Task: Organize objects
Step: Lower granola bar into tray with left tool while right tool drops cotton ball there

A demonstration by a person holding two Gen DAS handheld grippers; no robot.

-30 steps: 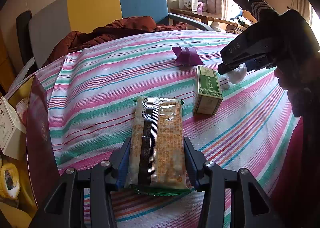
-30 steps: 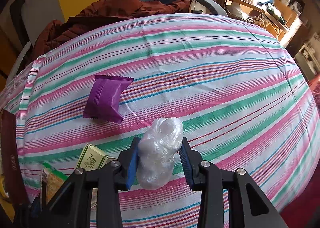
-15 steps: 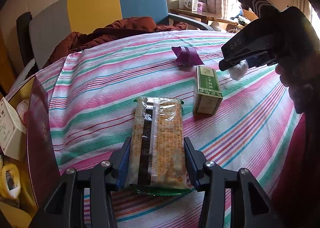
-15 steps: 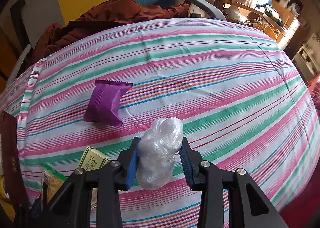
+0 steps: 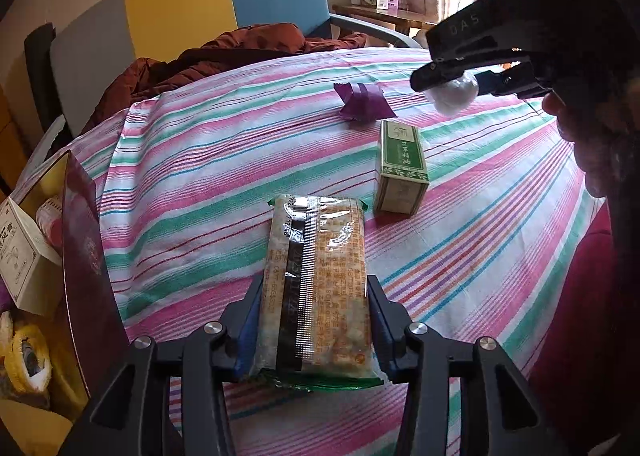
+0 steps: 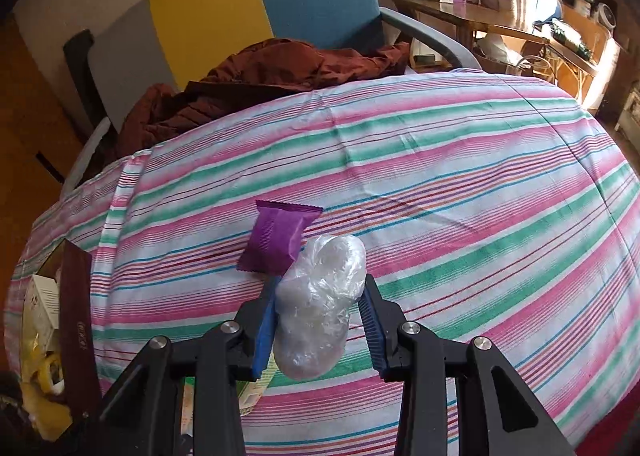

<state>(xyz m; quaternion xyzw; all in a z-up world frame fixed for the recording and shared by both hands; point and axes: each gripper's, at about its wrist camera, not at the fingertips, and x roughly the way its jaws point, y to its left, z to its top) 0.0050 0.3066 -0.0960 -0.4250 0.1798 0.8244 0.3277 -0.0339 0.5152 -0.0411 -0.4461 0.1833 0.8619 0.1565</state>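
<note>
Nearest the left camera, at the near edge of the striped cloth (image 5: 224, 192), the left gripper (image 5: 314, 330) is clamped on a long snack pack (image 5: 316, 288); orange-tan wrapper, dark strip down the middle, green trim at the near end, print facing up; far end looks to rest on the cloth, near end between the jaws; whether it is lifted, cannot tell. Just beyond it toward the right edge stands a small green box (image 5: 401, 168), upright on its long side, apart from the pack. Farther, near the middle of the cloth, a purple packet (image 6: 280, 238) lies flat, crinkled, sealed ends. Above that zone the right gripper (image 6: 320, 314) is closed around a clear plastic bundle (image 6: 320, 304); whitish, scrunched, soft, held off the cloth; same bundle shows in the left view as a white lump in the jaws. Off the left edge of the cloth sits an open box (image 5: 82, 256) with dark red lid wall; inside a white carton (image 5: 18, 256) and yellow tape rolls (image 5: 24, 360). Far edge: brown jacket (image 6: 260, 84) on a yellow-blue chair (image 6: 256, 4).

Progress, judged: early to mid; some items already in the box; two in hand and not placed; green box and purple packet untouched on the cloth.
</note>
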